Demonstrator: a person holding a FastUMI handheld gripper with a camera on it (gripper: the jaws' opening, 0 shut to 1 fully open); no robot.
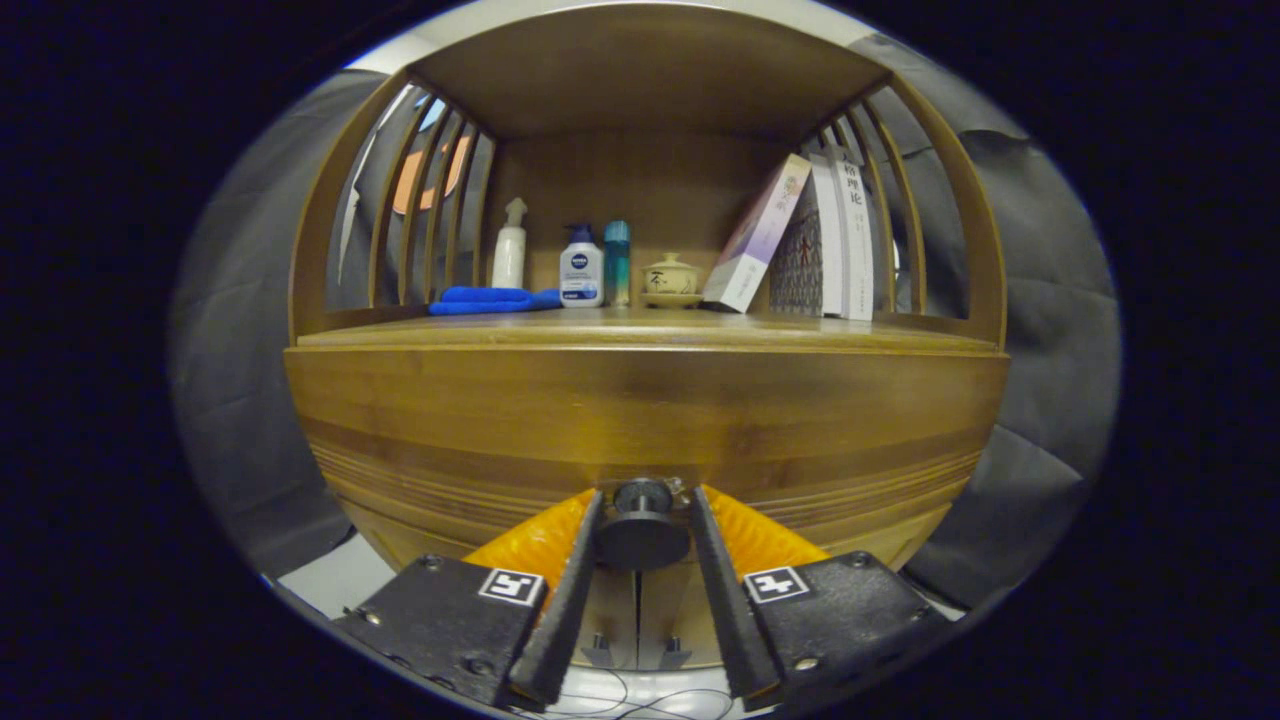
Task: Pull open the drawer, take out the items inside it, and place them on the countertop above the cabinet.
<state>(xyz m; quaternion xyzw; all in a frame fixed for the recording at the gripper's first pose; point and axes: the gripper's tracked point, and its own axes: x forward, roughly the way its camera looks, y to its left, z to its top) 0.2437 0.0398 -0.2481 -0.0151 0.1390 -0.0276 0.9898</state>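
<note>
Here the gripper [643, 510] sits at the drawer front [640, 420], its two fingers closed in around the dark round knob [643, 530]. Both inner faces look to touch the knob's sides; grip appears made, fingers narrowed to the knob's width. Held so, likely, to give a straight pull toward the near side.

Drawer looks shut, flush with the wooden cabinet; its contents are hidden.

Countertop [640, 328] above, under the shelf roof, already carries: blue cloth [487, 299] far left, white spray bottle [509, 250], pump bottle [581, 268], teal bottle [617, 262], lidded cup [671, 277] centre, leaning books [800, 245] right. The bare near strip of the countertop seems the likely landing place.
</note>
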